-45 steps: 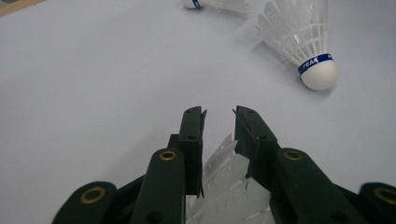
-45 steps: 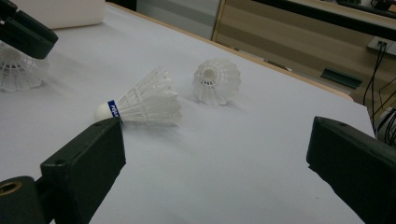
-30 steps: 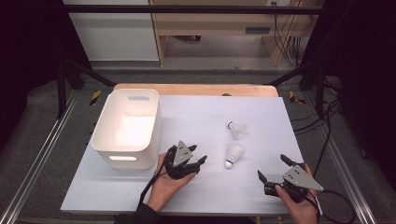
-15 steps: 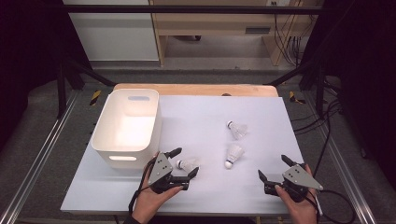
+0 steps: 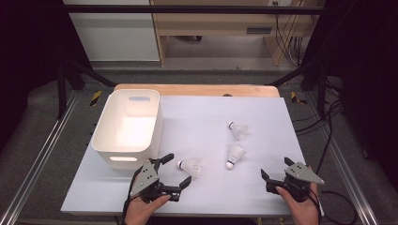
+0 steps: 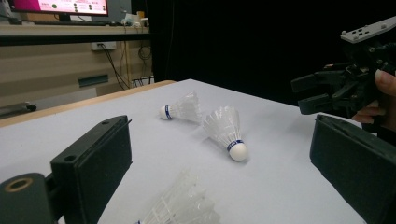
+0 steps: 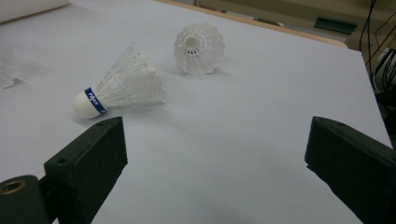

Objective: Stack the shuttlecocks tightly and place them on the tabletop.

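The left gripper (image 5: 177, 169) has just been opening, its jaws spread around a loose shuttlecock (image 5: 191, 166); the right gripper (image 5: 276, 170) rests spread wide, holding nothing.

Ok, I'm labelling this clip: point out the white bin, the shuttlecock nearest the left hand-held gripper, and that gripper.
white bin (image 5: 104, 150), high view, front wall.
nearest shuttlecock (image 5: 191, 166), high view, feather skirt.
left hand-held gripper (image 5: 177, 169), high view, between its fingertips.
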`<act>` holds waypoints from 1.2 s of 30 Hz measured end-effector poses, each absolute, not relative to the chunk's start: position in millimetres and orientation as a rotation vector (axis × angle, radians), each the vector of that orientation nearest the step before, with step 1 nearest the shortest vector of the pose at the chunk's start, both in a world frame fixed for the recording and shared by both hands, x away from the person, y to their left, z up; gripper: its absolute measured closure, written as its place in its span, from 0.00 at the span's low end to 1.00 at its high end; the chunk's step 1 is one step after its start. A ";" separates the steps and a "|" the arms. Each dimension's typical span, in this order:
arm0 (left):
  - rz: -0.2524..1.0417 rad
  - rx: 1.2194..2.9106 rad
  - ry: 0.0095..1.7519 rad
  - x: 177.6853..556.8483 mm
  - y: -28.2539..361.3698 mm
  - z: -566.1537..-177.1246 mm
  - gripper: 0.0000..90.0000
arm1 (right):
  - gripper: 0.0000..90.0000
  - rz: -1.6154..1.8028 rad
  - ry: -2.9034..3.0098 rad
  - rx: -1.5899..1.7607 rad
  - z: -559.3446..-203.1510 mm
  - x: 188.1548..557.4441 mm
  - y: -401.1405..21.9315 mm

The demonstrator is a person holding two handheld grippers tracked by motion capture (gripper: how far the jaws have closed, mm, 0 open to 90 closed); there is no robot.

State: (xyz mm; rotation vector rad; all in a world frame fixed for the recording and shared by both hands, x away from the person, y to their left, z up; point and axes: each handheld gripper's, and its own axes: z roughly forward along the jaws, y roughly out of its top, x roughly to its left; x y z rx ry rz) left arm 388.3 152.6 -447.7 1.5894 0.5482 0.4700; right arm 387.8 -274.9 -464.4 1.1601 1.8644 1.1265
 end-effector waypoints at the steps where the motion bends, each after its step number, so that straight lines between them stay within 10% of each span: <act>1: 0.467 1.592 0.552 387.7 153.6 -449.1 0.06 | 0.06 1.130 1.870 1.169 -464.2 387.9 -275.0; 36: 0.493 1.584 0.583 384.7 172.8 -462.4 0.07 | 0.08 0.955 2.311 1.069 -415.3 453.9 -207.8</act>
